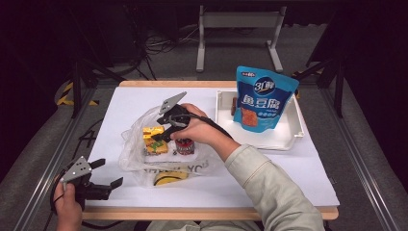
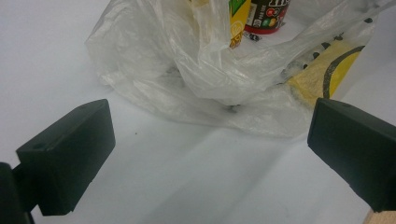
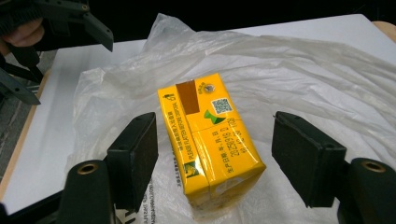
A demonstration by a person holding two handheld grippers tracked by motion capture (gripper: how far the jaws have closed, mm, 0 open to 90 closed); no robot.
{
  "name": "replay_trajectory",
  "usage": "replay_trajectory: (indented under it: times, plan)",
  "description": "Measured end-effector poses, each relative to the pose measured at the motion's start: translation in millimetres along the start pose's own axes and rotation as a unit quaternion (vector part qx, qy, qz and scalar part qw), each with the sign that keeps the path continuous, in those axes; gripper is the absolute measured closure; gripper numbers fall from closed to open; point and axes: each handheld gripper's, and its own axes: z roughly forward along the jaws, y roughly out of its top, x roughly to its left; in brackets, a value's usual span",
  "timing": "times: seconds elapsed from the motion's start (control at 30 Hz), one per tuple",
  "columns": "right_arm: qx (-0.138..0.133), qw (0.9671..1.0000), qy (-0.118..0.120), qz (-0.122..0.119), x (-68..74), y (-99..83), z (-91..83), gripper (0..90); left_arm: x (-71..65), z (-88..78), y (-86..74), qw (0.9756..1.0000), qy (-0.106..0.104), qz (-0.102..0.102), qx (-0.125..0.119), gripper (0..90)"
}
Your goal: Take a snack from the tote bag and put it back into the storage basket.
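A yellow drink carton [image 1: 153, 132] [image 3: 210, 135] lies on a crumpled clear plastic bag [image 1: 131, 147] [image 3: 303, 70] at the table's middle left. My right gripper [image 1: 161, 137] [image 3: 217, 149] hangs just over it, open, with one jaw on each side of the carton and a gap at both pads. Next to the carton stands a dark can with a red label [image 1: 184, 146] [image 2: 266, 16]. A flat yellow pack [image 1: 168, 179] [image 2: 322, 70] lies inside the bag near its front. My left gripper [image 1: 108, 173] [image 2: 210, 144] rests open at the front left corner, facing the bag with nothing between its jaws.
A white tray [image 1: 288, 137] sits at the back right with a blue snack pouch [image 1: 263, 96] standing in it and a brown item behind. The wooden front edge [image 1: 207, 211] borders the white board. A metal frame stands on the floor beyond the table.
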Motion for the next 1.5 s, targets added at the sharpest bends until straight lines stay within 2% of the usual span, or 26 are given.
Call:
replay_trajectory:
  times: [0.43, 0.6, 0.93, 1.03, 1.17, 1.27, 1.37, 1.5]
  plan:
    - [0.025, 0.9996, 0.010, 0.004, 0.7, -2.5, 14.7, 31.2, 0.4, -0.8, 0.0, 1.0000, -0.002, 0.001, -0.001, 1.3]
    - [0.050, 0.9986, 0.013, -0.002, 1.5, -3.0, 18.7, 33.6, 0.4, -0.5, 0.0, 1.0000, -0.002, 0.000, -0.001, 1.3]
    - [0.070, 0.9973, 0.017, -0.011, 0.5, -1.2, 22.0, 37.0, 0.6, 0.1, -0.4, 1.0000, -0.003, 0.000, 0.001, 1.3]
    - [0.072, 0.9971, 0.022, -0.007, -0.6, -1.5, 23.2, 38.3, 0.7, 0.1, -0.4, 1.0000, -0.003, 0.000, 0.001, 1.3]
    - [0.079, 0.9966, 0.021, -0.012, -0.7, -1.3, 25.7, 40.3, 0.7, 0.2, -0.3, 1.0000, -0.003, 0.000, 0.001, 1.3]
    - [0.085, 0.9962, 0.013, -0.017, -1.8, -0.7, 24.8, 46.3, 0.8, 0.2, -0.5, 1.0000, -0.002, 0.000, 0.000, 1.3]
    - [0.092, 0.9954, 0.018, -0.018, -1.8, -0.4, 23.1, 50.9, 0.9, 0.1, -0.5, 1.0000, -0.002, 0.000, 0.001, 1.3]
    - [0.098, 0.9949, 0.008, -0.024, 1.6, 0.8, 22.7, 51.6, 0.7, -0.1, -0.4, 1.0000, -0.002, 0.001, 0.001, 1.3]
